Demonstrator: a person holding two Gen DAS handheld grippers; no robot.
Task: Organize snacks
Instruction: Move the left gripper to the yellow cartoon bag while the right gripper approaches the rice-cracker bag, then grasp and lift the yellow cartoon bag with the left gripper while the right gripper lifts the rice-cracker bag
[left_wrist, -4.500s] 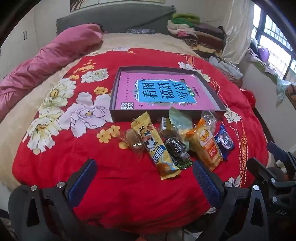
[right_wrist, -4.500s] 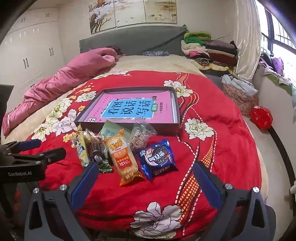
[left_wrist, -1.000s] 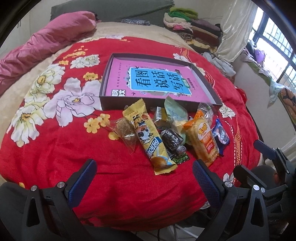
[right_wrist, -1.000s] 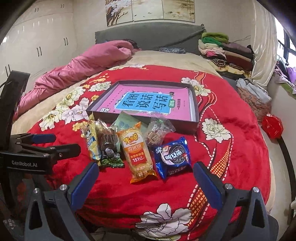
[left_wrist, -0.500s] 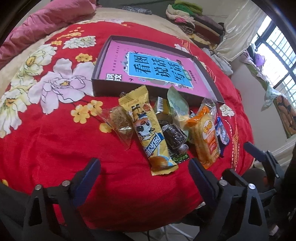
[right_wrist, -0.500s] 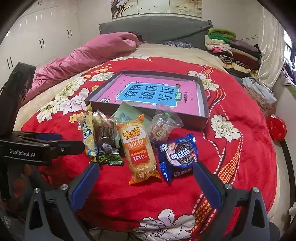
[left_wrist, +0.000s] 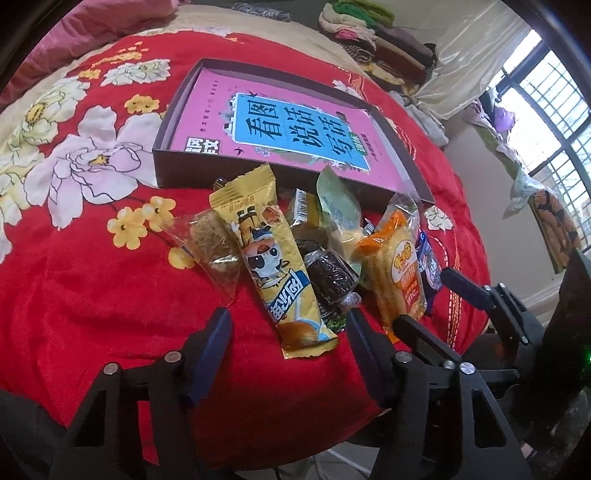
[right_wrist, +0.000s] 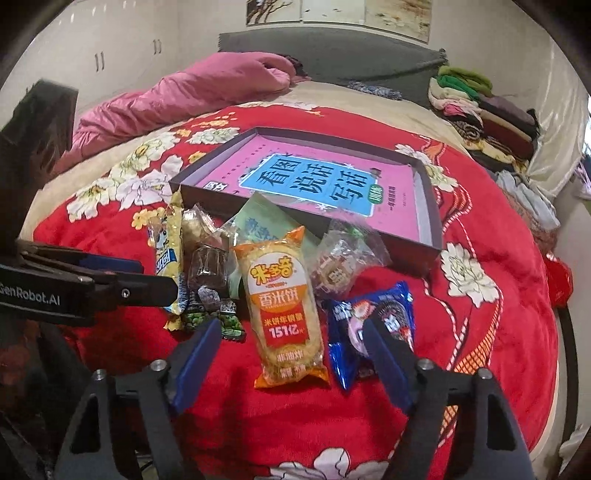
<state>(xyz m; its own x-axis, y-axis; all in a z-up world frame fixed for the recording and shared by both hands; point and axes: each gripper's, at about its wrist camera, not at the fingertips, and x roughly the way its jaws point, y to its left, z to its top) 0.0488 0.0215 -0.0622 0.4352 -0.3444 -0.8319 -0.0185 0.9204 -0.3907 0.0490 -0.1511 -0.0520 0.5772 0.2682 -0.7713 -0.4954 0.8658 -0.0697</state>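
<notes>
A red flowered blanket (left_wrist: 92, 295) covers the bed, and the snacks lie in a heap just in front of the dark box (left_wrist: 162, 147). The yellow packet (left_wrist: 273, 258) and the orange rice-cracker packet (right_wrist: 284, 295) look light, slippery and crushable; I would pinch their sealed ends. The left gripper (left_wrist: 288, 332) and the right gripper (right_wrist: 291, 339) have just been closing, yet still stand apart, holding nothing. Both are nearer the heap than before.

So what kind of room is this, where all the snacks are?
Most likely a bedroom. The snacks lie on a red flowered blanket spread over a bed, with a rumpled pink quilt beside a grey padded headboard, and a pile of folded clothes stacked in the corner.
</notes>
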